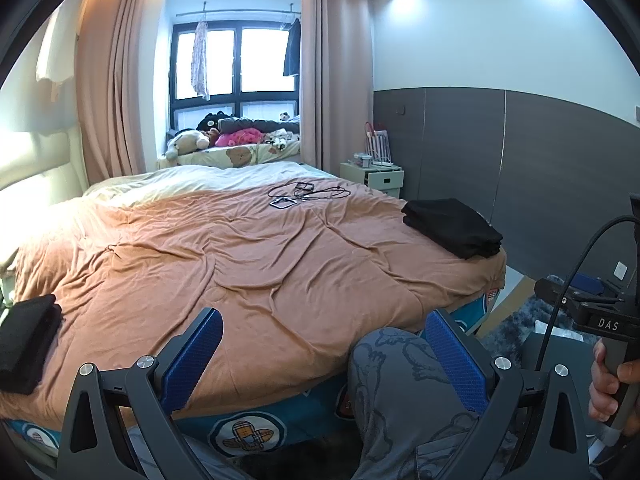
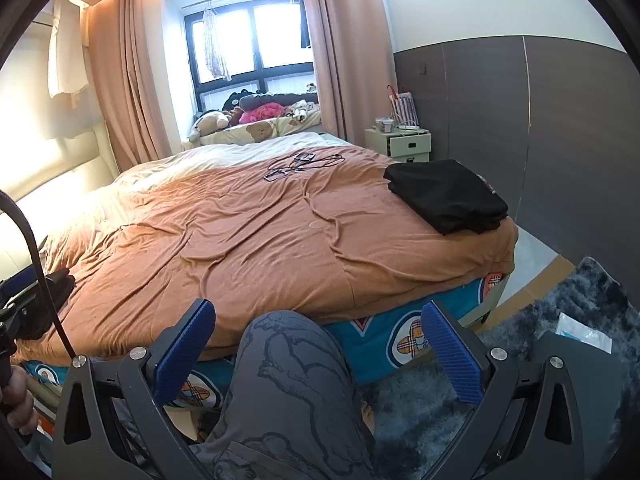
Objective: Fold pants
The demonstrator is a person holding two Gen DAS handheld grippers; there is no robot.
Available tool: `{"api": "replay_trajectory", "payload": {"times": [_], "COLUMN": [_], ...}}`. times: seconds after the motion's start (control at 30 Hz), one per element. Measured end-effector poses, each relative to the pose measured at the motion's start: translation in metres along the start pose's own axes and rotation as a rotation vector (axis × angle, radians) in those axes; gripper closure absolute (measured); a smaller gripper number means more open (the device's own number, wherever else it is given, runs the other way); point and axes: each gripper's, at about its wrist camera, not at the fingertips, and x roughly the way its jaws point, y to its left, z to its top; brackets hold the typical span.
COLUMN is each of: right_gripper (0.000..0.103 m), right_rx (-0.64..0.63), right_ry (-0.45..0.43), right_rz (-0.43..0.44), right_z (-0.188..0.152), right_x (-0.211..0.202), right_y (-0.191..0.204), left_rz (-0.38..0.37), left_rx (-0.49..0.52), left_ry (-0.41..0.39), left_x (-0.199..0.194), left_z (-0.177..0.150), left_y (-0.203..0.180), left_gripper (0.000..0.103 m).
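Filling most of both views, a wide bed under a rumpled orange-brown blanket [image 1: 248, 256] gives broad soft ground for folding, and its middle lies bare. Folded black pants [image 1: 452, 226] sit in a neat stack at the far right corner of the bed, near the edge, and a second folded black garment [image 1: 26, 344] rests at the near left edge; both seem parked out of the way so the centre stays free (a judgement, not something shown). No unfolded pants are visible on the blanket. A tangle of thin black cables with small devices [image 1: 308, 194] lies well apart, toward the far side.

Both tools hang low at the foot of the bed, off the blanket. The left gripper [image 1: 324, 356] has its blue-padded fingers spread wide with nothing between them, and the right gripper [image 2: 316, 352] is likewise spread and empty. The person's grey patterned trouser knee [image 2: 288, 380] shows between the fingers, behind them, untouched.
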Motion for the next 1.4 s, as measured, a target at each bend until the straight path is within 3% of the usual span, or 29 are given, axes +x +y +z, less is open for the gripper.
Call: {"api": "replay_trajectory", "payload": {"times": [1.4], "right_gripper": [0.000], "right_rx": [-0.030], "right_ry": [-0.021], "right_rz": [-0.007], "right_z": [-0.0001], "right_x": [-0.0026], "right_y": [-0.0061], "left_rz": [-0.001], "left_rx": [-0.023], "left_ry": [-0.028], "left_x": [-0.0087], "left_z": [0.0006], "left_y": [0.0031], "left_gripper": [0.001]}}
